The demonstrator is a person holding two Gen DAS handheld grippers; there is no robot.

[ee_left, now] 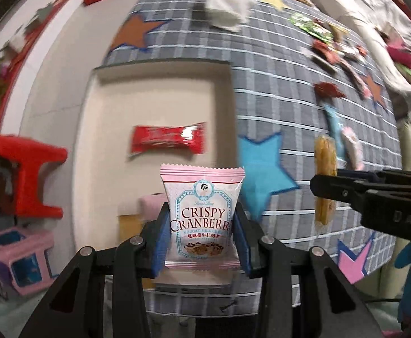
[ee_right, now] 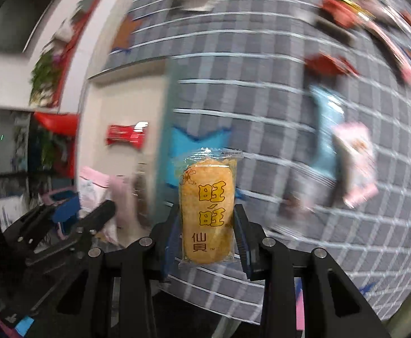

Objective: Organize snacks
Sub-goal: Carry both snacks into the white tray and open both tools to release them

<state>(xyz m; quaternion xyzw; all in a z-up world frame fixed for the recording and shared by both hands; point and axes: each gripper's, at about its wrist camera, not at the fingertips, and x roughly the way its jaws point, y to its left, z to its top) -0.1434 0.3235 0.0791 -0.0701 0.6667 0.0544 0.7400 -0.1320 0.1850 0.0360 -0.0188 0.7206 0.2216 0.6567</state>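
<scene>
Here both grippers are loaded. The left gripper pinches a pink cranberry packet upright between its pads, and the cream tray lies straight ahead of it, just beyond the packet, with a red candy already inside. The right gripper clamps a yellow rice cracker, long axis upright; for it the tray sits ahead and off to the left. The left gripper looks nearer the tray, so it probably drops first, while the right must swing leftward across the grey cloth.
</scene>
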